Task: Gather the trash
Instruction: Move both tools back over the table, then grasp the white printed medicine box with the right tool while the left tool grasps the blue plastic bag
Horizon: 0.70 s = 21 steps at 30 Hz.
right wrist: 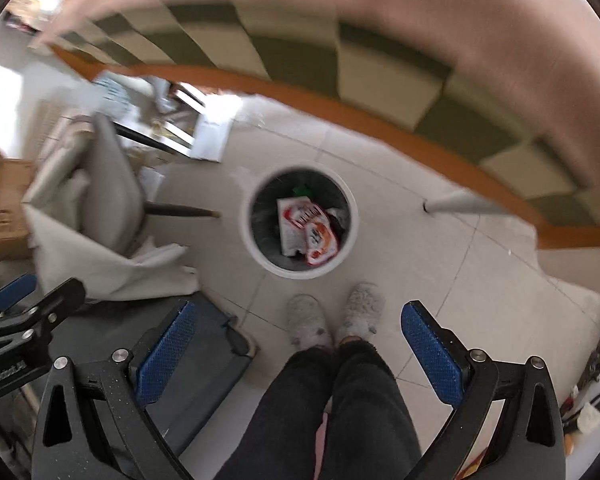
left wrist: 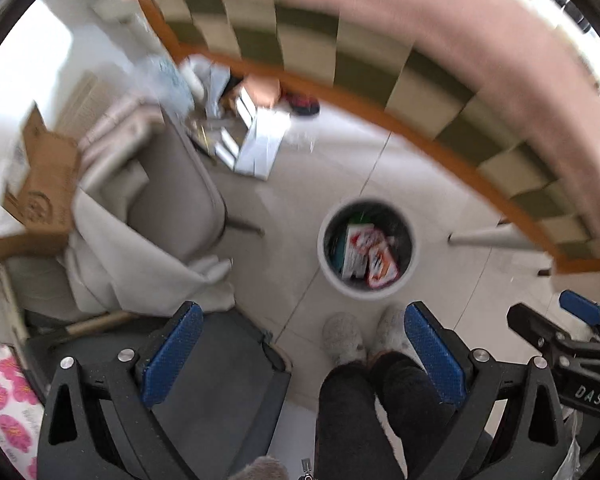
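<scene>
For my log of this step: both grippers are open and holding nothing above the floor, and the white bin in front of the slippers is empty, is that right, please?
Not quite: the white bin is not empty. The right wrist view shows red-and-white packaging lying inside it. The rest holds: the left gripper and right gripper have open jaws holding nothing, and the bin stands in front of the slippers.

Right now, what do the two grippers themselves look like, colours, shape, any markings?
Both look alike. The left gripper and right gripper have matte black angular frames with triangular cutouts and silver round bolt heads. Each finger carries a blue pad with a fine dotted texture. In the left wrist view, the right gripper's body bears white lettering reading DAS. No cables or sleeves are visible.
</scene>
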Tool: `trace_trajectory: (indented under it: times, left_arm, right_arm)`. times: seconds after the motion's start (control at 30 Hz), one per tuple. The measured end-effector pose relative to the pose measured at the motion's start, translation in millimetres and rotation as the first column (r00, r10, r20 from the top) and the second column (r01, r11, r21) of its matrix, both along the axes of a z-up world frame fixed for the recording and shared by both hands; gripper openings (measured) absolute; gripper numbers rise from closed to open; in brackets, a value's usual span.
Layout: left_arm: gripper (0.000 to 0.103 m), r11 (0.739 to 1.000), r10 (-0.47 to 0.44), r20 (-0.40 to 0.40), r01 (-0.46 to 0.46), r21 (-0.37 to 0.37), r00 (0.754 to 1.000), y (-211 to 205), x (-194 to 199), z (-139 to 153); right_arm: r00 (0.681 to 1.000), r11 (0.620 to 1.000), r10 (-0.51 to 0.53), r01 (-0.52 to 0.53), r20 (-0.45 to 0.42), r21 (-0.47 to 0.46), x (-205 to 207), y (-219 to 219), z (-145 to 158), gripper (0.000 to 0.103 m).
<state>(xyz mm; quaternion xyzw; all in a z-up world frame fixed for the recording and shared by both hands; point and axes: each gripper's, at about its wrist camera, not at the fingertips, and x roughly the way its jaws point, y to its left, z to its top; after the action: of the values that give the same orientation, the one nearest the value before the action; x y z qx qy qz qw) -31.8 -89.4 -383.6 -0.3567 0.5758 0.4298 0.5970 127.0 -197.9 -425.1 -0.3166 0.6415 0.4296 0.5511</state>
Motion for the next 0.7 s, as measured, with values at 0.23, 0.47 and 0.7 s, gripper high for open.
trace_trajectory:
  times: [0.23, 0.47, 0.7]
  left_arm:
    - [0.103, 0.984, -0.036, -0.011, 0.037, 0.177, 0.999, 32, 58, 91]
    - [0.103, 0.968, -0.048, -0.046, 0.058, 0.244, 0.998, 77, 163, 119]
    - [0.103, 0.981, 0.025, -0.103, -0.005, 0.193, 0.994, 154, 255, 97]
  right_arm:
    - [0.999, 0.992, -0.054, 0.055, -0.007, 0.117, 70, 36, 120, 0.103]
    - [0.987, 0.988, -0.093, 0.075, 0.132, 0.135, 203, 92, 174, 0.103]
    - [0.983, 0.998, -0.043, 0.052, 0.18, -0.043, 336, 182, 104, 0.103]
